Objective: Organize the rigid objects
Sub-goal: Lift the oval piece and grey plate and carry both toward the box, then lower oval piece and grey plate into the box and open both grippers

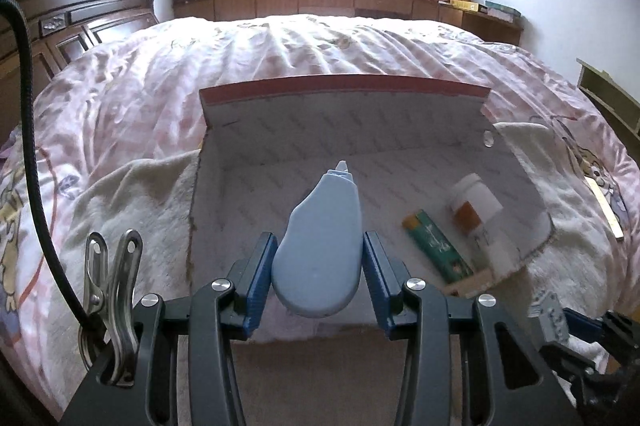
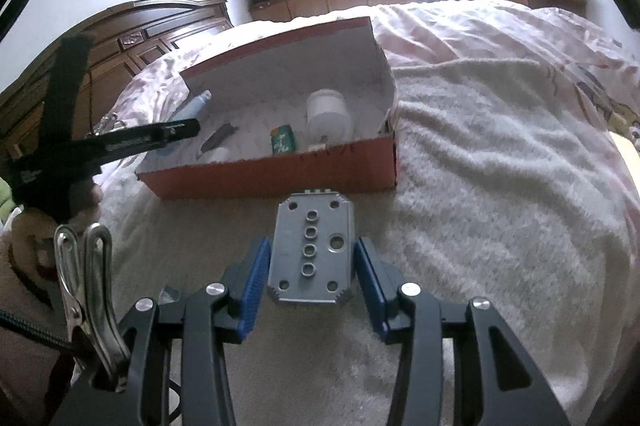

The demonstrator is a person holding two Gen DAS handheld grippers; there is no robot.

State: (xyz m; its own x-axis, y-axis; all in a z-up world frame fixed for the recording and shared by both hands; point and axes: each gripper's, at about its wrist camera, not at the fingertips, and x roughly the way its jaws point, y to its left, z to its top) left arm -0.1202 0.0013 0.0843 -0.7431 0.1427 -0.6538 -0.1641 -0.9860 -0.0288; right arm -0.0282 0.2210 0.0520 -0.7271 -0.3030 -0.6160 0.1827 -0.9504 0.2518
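- Left wrist view: the left gripper (image 1: 320, 266) pinches a pale blue teardrop-shaped plastic dispenser (image 1: 320, 246) between its 2 blue pads (image 1: 258, 278), tip pointing forward, held above the near-left part of the box floor.
- Beyond it sits the open red cardboard box with a white lining (image 1: 344, 86). Along the box's right edge lie a green rectangular carton (image 1: 434, 246) and a white plastic bottle with an orange label (image 1: 474, 206), close beside each other.
- Right wrist view: the right gripper (image 2: 310, 266) has its pads against the sides of a flat grey metal plate with round holes (image 2: 310, 250). Grip looks closed on it, just short of the box's near wall.
- The box rests on a cream fleece blanket (image 2: 500, 166) spread over a pink patterned bed quilt (image 1: 160, 66).
- Judged step: loading the box, 2 pieces in hand at once.
- Next move probably calls for lowering the dispenser onto bare lining at the left, then opening the jaws. The plate must clear the near wall before release.
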